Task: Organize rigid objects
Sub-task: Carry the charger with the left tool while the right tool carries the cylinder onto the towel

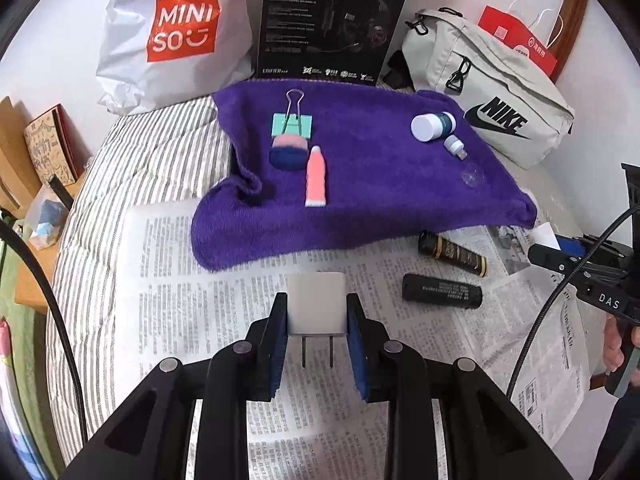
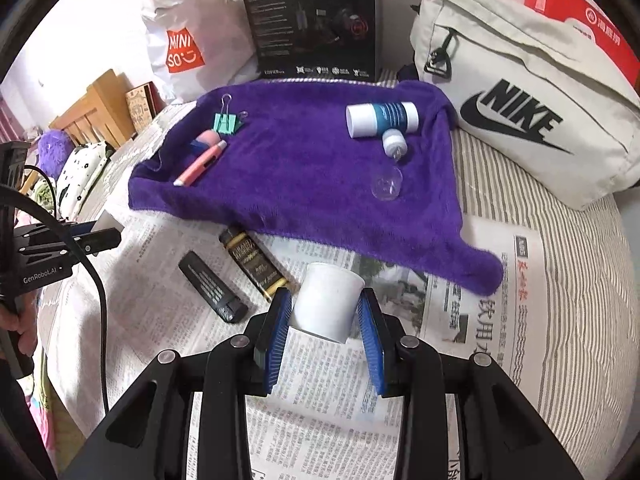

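Observation:
My left gripper [image 1: 317, 312] is shut on a white plug adapter [image 1: 317, 302], prongs toward the camera, above the newspaper [image 1: 224, 320]. My right gripper [image 2: 325, 312] is shut on a white cup [image 2: 329, 300] above the newspaper [image 2: 328, 380]. On the purple towel [image 1: 360, 184] lie a green binder clip [image 1: 292, 125], a pink-and-blue puff [image 1: 289, 152], a pink tube [image 1: 316, 178], a white-capped blue bottle [image 1: 432, 124], a small dropper bottle [image 1: 455, 146] and a clear dome cap [image 1: 472, 174]. Two black tubes [image 1: 442, 292] [image 1: 452, 253] lie on the newspaper.
A Miniso bag [image 1: 176, 36], a black headset box [image 1: 332, 20], a beige Nike bag [image 1: 488, 92] and red paper bags [image 1: 516, 40] line the back wall. The striped bedding [image 1: 132, 168] falls off at the left toward a wooden shelf [image 1: 24, 152].

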Demonstrator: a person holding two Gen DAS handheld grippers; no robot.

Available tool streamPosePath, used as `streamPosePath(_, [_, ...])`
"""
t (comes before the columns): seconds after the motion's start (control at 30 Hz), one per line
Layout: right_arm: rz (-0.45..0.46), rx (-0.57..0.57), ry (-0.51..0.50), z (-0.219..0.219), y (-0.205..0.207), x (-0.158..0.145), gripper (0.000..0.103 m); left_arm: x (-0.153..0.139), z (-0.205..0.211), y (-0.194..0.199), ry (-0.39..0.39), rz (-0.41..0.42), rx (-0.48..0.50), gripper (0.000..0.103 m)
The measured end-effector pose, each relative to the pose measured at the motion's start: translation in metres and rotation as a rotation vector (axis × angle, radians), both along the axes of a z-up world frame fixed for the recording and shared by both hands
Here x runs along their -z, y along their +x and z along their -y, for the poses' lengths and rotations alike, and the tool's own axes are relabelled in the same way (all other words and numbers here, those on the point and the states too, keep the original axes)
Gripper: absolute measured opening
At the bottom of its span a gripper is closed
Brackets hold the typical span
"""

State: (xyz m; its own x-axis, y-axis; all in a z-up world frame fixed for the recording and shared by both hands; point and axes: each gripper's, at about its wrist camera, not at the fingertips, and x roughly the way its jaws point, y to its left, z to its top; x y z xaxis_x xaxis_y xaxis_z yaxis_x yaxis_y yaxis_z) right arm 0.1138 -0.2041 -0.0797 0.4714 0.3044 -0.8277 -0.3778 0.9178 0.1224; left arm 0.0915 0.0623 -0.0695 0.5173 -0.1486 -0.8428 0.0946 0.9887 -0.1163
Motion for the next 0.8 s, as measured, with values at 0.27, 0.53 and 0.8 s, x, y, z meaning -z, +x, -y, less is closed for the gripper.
streamPosePath(0.27, [0.013,-0.005,0.011,-0.003,0.02,-0.013,0.035,-0.014,0.001,0.018,-0.006,0.022,0.008,0.026])
streamPosePath(0.53, [0.024,-0.015,0.003,-0.007,0.035,-0.019,0.035,-0.02,0.004,0.039,-0.005,0.029,0.017,0.026])
streamPosePath(0.8, [0.028,-0.032,-0.014,-0.019,0.053,-0.019,0.035,-0.02,0.003,0.056,0.007,0.027,0.018,0.026])
